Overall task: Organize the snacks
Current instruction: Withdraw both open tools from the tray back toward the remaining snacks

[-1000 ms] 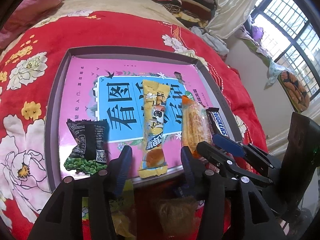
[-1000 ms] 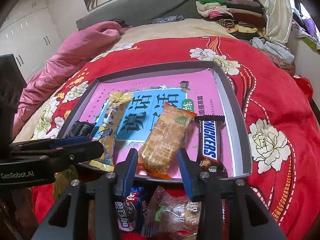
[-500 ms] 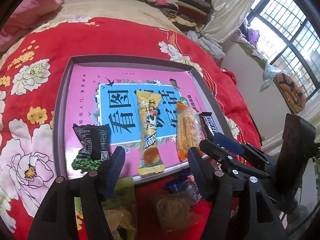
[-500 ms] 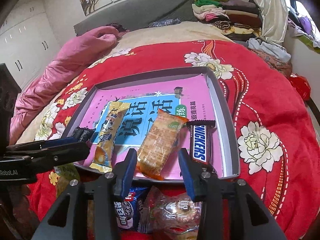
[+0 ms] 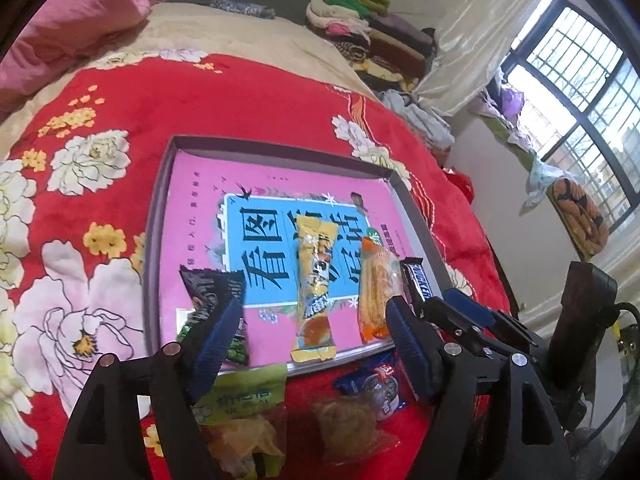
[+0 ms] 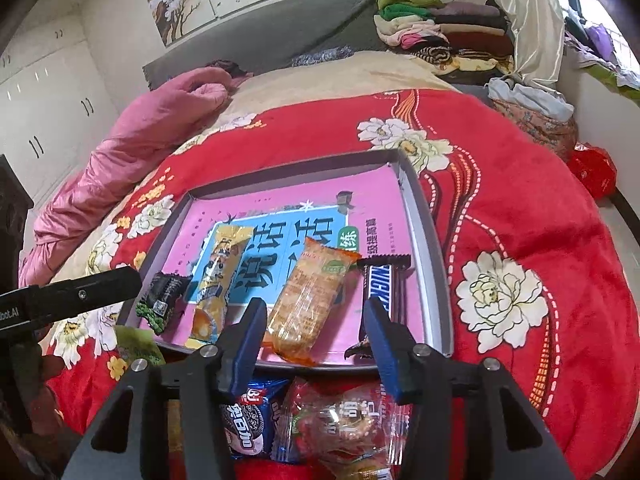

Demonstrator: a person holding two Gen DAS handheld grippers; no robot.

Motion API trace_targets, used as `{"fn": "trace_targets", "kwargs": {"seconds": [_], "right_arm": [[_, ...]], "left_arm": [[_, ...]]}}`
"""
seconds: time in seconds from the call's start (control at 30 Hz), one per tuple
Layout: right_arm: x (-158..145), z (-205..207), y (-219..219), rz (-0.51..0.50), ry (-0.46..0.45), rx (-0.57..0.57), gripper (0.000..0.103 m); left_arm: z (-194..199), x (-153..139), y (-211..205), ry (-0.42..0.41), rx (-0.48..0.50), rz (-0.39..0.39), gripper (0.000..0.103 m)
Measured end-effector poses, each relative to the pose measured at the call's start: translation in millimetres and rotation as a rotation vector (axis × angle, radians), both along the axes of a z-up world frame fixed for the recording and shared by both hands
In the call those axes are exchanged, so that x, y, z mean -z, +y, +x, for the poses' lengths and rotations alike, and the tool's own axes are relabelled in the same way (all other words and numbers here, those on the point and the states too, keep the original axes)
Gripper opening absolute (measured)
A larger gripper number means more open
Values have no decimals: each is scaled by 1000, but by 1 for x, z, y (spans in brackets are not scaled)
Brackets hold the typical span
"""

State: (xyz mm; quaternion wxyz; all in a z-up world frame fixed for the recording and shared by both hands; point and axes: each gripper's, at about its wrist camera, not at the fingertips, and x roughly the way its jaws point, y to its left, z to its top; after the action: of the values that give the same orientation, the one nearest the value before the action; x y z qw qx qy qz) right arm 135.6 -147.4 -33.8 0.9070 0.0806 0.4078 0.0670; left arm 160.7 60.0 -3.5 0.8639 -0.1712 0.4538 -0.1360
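Four snacks lie in a row inside a shallow grey-rimmed tray (image 6: 434, 248) with a glossy pink and blue printed floor, resting on my plush red floral blanket (image 6: 520, 208). From left to right: a crinkled black pea packet (image 6: 160, 300), a long yellow cake stick wrapper (image 6: 218, 280), a translucent orange cracker pack (image 6: 312, 296), and a slim dark Snickers bar (image 6: 378, 292) near the right wall.

Both my tools hang empty over the near tray edge. My right gripper (image 6: 316, 332) has its blue pads wide apart, and so does my left gripper (image 5: 308, 340).

On the blanket just nearer than the tray sits a loose heap: a blue Oreo pack (image 6: 250, 424), a clear red-printed pastry bag (image 6: 344, 420), and a green-labelled bag (image 5: 240, 396).

Risks, as I judge them: the blanket is soft and uneven, so pressing down could tip the light tray and slide the row. The heap's wrappers are slick, puffy and overlapping; my pads could pinch two at once, or only film, and drop it. A hard squeeze would crush the crackers or pastry.
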Motion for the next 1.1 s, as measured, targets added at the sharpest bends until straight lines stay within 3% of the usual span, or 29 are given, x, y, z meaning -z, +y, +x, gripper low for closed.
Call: {"fn": "trace_targets", "kwargs": {"seconds": [0.77,1.1], "right_arm": [[-37,-29,6,-39,-115,-3,68],[-55,-46,9,-37,-166,-21,74]], "left_arm": [[-42,-23,-3,-57,-37,23,79],[-63,-49,-16,-92,-37,41,79]]}}
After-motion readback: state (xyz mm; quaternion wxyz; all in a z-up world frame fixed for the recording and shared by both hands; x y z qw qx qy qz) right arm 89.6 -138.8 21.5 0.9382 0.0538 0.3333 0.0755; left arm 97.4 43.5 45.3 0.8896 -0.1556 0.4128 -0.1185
